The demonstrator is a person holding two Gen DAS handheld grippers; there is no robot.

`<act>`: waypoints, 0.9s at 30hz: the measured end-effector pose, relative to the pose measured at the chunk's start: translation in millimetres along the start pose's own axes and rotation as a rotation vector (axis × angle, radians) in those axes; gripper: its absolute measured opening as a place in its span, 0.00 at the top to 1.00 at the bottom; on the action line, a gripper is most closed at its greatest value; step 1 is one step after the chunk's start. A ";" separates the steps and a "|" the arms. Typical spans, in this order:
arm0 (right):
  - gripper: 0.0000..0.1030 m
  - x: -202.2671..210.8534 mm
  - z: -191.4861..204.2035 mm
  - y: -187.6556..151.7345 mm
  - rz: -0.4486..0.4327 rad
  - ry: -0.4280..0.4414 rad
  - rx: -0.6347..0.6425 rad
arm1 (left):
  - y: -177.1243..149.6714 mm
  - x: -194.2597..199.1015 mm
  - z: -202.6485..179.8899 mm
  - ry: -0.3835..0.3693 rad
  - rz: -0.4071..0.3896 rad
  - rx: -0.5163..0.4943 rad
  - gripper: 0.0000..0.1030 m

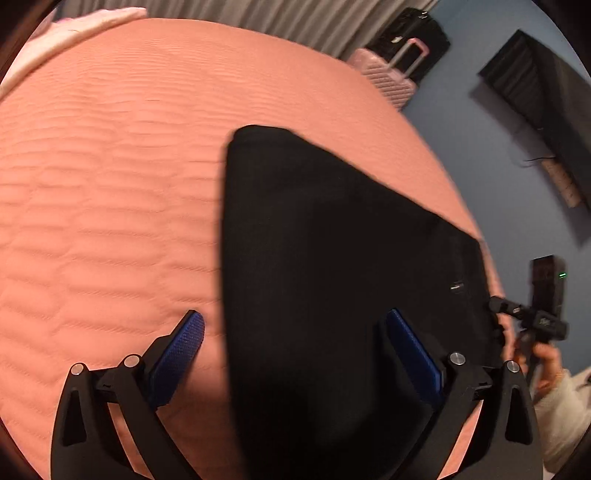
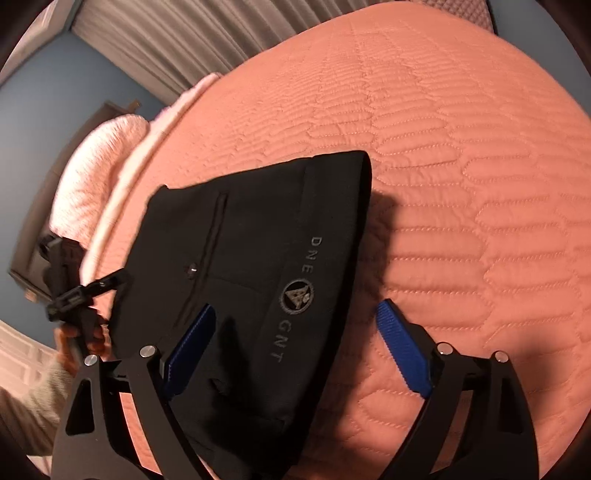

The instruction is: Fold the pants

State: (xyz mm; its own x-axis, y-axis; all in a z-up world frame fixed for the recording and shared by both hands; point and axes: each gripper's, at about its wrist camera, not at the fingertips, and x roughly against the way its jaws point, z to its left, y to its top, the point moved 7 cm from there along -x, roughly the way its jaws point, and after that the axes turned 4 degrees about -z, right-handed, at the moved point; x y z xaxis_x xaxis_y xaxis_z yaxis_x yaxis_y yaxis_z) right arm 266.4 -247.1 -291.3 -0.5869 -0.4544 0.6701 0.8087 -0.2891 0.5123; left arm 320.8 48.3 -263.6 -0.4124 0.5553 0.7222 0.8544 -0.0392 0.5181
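The black pants (image 1: 332, 266) lie folded into a compact stack on the salmon quilted bedspread (image 1: 110, 184). My left gripper (image 1: 295, 317) is open and empty, hovering over the stack's left edge. In the right wrist view the pants (image 2: 258, 240) show a waistband with grey lettering, a round logo and a buttoned back pocket. My right gripper (image 2: 295, 310) is open and empty above the waistband edge. Each gripper also shows in the other's view: the right one (image 1: 539, 314) beyond the bed's right edge, the left one (image 2: 74, 291) at the far left, held by a hand.
The bedspread (image 2: 461, 184) stretches wide around the pants. A pink blanket (image 2: 96, 166) lies at the bed's far side. A pink suitcase (image 1: 388, 77) and a black one (image 1: 417, 33) stand by grey curtains (image 1: 258, 14). A dark cabinet (image 1: 546, 110) stands on the blue floor.
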 end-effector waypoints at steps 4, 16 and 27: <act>0.21 -7.7 11.5 -3.5 0.025 -0.006 0.030 | -5.6 -19.8 -22.5 -0.009 0.061 -0.025 0.06; 0.61 -18.1 23.3 1.5 -0.039 -0.001 0.031 | -7.3 -15.6 -39.6 -0.014 0.121 -0.051 0.59; 0.75 -10.5 45.6 7.3 -0.078 -0.018 0.147 | -0.6 4.3 -49.3 -0.026 0.017 -0.075 0.85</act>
State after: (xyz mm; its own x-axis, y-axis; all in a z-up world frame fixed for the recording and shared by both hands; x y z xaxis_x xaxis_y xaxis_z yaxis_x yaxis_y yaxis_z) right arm 276.8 -206.1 -270.1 -0.6495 -0.4201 0.6337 0.7468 -0.1963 0.6354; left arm 302.9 9.8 -238.2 -0.3885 0.5755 0.7197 0.8348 -0.1108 0.5392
